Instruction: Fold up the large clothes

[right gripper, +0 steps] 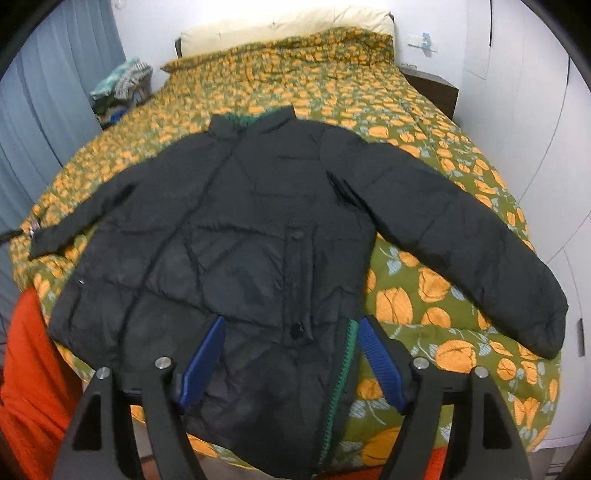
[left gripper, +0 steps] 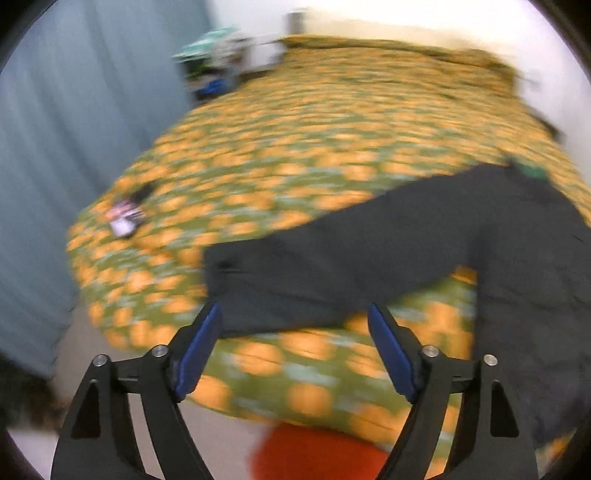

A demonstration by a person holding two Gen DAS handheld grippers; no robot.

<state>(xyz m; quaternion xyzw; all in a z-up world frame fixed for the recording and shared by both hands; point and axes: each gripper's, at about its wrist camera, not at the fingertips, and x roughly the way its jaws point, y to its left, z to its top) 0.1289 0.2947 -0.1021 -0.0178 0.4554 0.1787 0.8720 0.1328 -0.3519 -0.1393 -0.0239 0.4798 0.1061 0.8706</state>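
**Jacket flat on bed, both claws apart**

Jacket (right gripper: 236, 229) is black, puffy, w/ quilted seams, and it lies front-up across the bedspread (right gripper: 332, 92), which is green w/ orange flowers. Collar points toward the pillow (right gripper: 288, 29) at the far end; hem hangs over the near edge of the bed toward you. Both sleeves are spread out to the sides: one runs to the right and down toward the bed corner, the other reaches toward the left edge. A green zip edge (right gripper: 345, 373) shows along the hem on the right.

Your right gripper (right gripper: 291, 328) sits over the hem w/ its blue pads apart. Fabric shows between them, but the pads aren't pressing on it.

Your left gripper (left gripper: 295, 314) is also spread wide, nothing pinched. Left wrist view is badly motion-blurred. Its fingertips sit just at the near edge of the jacket's sleeve (left gripper: 332, 258), which stretches across the bedspread; can't tell whether they touch it.

Something red-orange (right gripper: 29, 369) is below the near bed edge, at left in the right wrist view. A small dark item (left gripper: 125, 218) lies on the bedspread near the far-left edge, too blurred to ID. Grey-blue curtain (right gripper: 55, 92) hangs at left; a pile of clothes (right gripper: 122, 85) sits beside the bed's far-left corner.
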